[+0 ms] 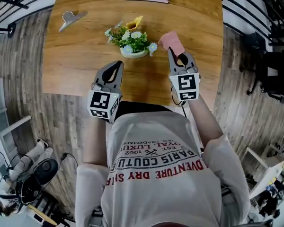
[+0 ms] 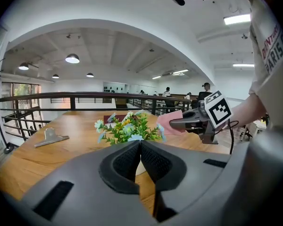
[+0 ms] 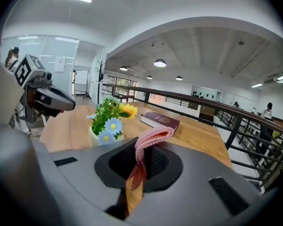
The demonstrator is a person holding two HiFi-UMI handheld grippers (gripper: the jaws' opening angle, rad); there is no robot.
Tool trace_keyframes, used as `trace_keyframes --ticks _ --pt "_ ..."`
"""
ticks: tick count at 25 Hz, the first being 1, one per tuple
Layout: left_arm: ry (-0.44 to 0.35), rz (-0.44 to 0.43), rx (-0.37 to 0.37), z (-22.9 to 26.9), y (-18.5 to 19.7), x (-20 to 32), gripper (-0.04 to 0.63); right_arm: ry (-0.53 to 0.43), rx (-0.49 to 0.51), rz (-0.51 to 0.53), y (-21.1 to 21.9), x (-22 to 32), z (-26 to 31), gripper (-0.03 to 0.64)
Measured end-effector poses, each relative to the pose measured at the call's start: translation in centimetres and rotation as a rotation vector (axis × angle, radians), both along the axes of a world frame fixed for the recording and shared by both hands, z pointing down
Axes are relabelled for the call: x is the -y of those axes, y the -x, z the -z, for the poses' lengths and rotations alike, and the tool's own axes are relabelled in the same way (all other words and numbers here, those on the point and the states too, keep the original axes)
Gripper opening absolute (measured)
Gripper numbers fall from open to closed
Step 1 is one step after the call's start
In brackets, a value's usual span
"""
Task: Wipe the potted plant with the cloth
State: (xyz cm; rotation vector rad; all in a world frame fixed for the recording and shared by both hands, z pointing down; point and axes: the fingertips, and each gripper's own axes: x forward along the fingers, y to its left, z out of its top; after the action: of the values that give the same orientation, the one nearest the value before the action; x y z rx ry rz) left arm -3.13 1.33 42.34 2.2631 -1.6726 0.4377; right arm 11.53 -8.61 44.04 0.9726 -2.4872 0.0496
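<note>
Worktop (image 1: 75, 74): wooden, under and ahead of both my grippers. Left gripper (image 1: 117, 66): jaws pressed together, empty, plant just ahead of its tips. Right gripper (image 1: 176, 56): pinching the pink cloth. Potted plant (image 1: 131, 44): upright, ahead of and between my two grippers. Cloth (image 1: 170, 39): juts past the right gripper's tips, just beside the flowers; contact not evident. Status, my judgement: cloth in hand, approach nearly made, wiping entirely outstanding.

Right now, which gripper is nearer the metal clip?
Left. The left gripper is right of the clip; the right gripper, gripping the cloth, is farther right, beyond the plant.
</note>
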Motion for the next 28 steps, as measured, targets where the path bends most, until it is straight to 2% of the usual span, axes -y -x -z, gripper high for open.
trace_keyframes --ticks 6,13,16,23,28 --pt "0.039 0.029 -0.049 -3.3 1.3 3.0 0.017 -0.006 -0.071 0.123 2.8 0.8 -4.2 0.035" --pt "0.079 -0.047 -0.017 -5.7 1.2 4.5 0.017 0.002 -0.141 0.196 5.0 0.6 -7.7 0.035" --pt "0.071 -0.091 0.002 -5.9 1.0 4.8 0.017 -0.003 -0.173 0.243 5.7 0.1 -8.7 0.035" --pt "0.090 -0.112 -0.041 -5.9 1.0 5.2 0.017 -0.097 -0.281 0.377 6.9 -1.2 -9.9 0.035" --pt "0.110 -0.135 -0.038 -5.9 0.9 4.9 0.015 -0.066 -0.285 0.388 6.7 -2.4 -10.1 0.035"
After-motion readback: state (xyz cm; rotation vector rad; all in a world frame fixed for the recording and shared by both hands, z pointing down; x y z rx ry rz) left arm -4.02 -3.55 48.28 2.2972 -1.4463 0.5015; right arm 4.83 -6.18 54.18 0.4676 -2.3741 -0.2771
